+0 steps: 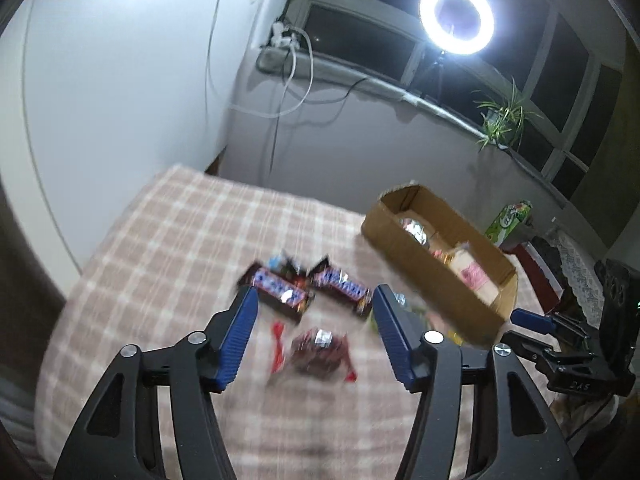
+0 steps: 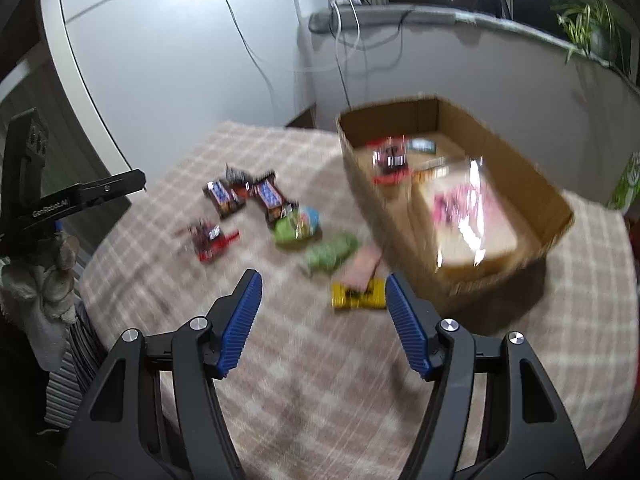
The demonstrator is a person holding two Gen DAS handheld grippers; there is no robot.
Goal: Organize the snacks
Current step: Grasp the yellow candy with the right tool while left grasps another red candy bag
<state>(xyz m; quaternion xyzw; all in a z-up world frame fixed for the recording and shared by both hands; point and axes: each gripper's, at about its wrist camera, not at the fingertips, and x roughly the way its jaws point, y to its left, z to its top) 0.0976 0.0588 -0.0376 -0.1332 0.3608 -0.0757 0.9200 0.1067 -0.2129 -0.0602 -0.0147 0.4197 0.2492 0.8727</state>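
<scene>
Two green packets (image 2: 320,240), yellow bar (image 2: 358,294): right view only.

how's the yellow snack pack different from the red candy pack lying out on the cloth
The yellow snack pack is flat and rectangular; the red candy pack is crumpled with twisted ends. Yellow lies beside the cardboard box; red lies farther off, near the chocolate bars. Both rest on the checked cloth, outside the box.

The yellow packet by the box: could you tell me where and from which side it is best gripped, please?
Probably across its short width, mid-length, coming from above. The yellow packet lies flat on the tablecloth, long side crosswise; the open right gripper hovers near. A pink packet overlaps its far edge.
</scene>
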